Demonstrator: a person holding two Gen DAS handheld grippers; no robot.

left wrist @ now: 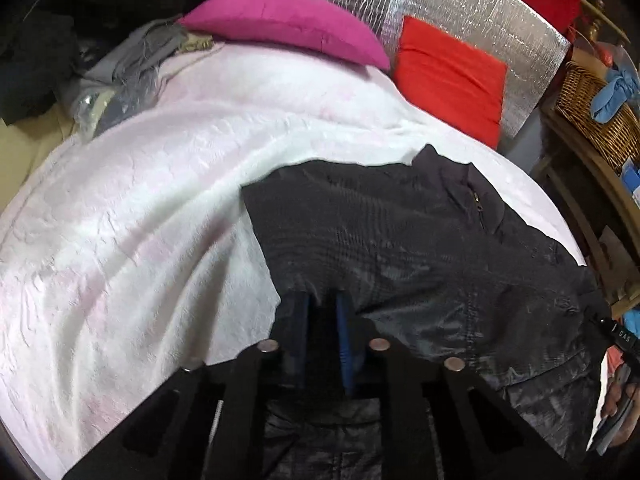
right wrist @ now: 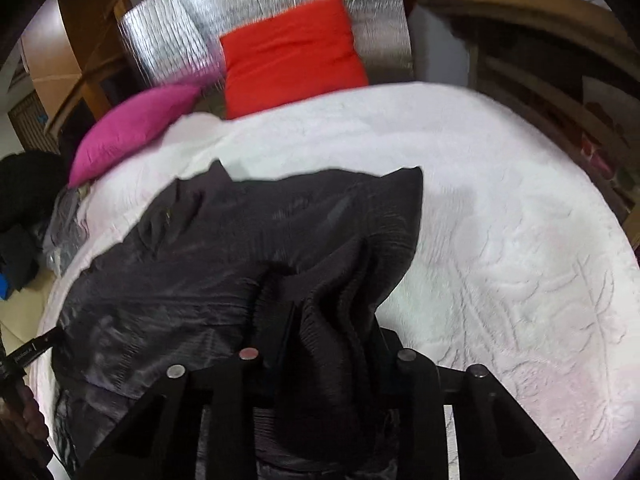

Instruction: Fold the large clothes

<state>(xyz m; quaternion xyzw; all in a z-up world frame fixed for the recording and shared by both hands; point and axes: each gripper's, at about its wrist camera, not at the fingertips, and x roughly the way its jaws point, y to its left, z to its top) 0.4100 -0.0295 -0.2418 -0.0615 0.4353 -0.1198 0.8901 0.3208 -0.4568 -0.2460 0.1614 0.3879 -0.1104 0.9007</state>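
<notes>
Now both claws tilt downward over the bed (left wrist: pixel 140 200), left claw (left wrist: pixel 322 300) and right claw (right wrist: pixel 320 320) each pinching the dark jacket (left wrist: pixel 400 240).

My left fingers (left wrist: pixel 306 312) vanish under the hem of the dark jacket (left wrist: pixel 400 240), tips unseen; my right fingers (right wrist: pixel 286 332) are likewise buried in bunched ribbed cloth, so the pads cannot be made out. Jacket's lower part runs off the bottom edge in both wrist views, under my own frames. Red cushion (right wrist: pixel 292 56) and silver foil panel (right wrist: pixel 192 40) smeared by motion in the right view; wicker basket (left wrist: pixel 592 116) cut by the frame edge, contents unclear.
</notes>
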